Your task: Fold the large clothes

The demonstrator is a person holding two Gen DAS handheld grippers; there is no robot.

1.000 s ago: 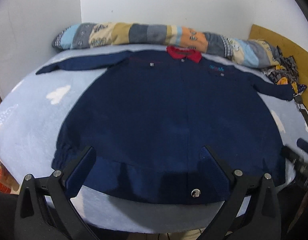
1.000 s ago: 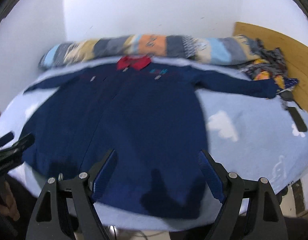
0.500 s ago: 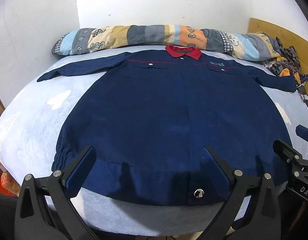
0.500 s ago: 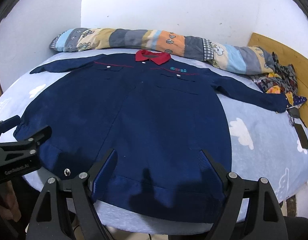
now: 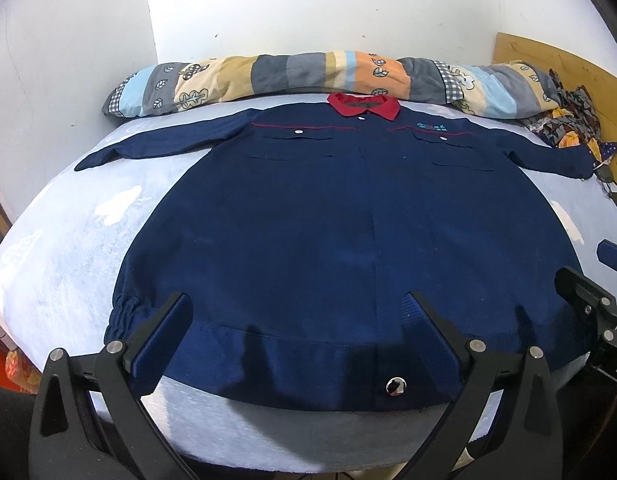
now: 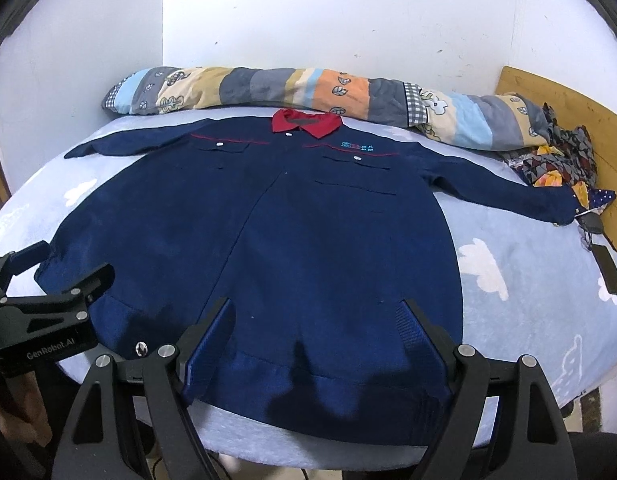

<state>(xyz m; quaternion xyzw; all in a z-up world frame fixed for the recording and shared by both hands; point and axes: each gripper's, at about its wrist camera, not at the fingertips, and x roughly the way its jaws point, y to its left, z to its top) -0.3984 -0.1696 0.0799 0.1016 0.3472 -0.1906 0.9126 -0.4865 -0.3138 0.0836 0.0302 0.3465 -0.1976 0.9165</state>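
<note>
Now steadied over flat navy long-sleeved jacket (image 5: 348, 240); left gripper (image 5: 298, 304) and right gripper (image 6: 318, 308) spread wide, empty; folding not begun.

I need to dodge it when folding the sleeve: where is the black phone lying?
The black phone lies on the light blue bedsheet at the right edge of the right wrist view, just beyond the jacket's right sleeve cuff, near the wooden board.

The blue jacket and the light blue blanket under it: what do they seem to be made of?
The jacket looks like a sturdy woven cloth, perhaps cotton twill: matt, lying flat with crisp seams, with shiny metal-looking snaps. Its collar is a red cloth. The blanket seems a soft fleece or plush: its surface looks fuzzy and carries white cloud prints. The exact fibres cannot be told.
</note>
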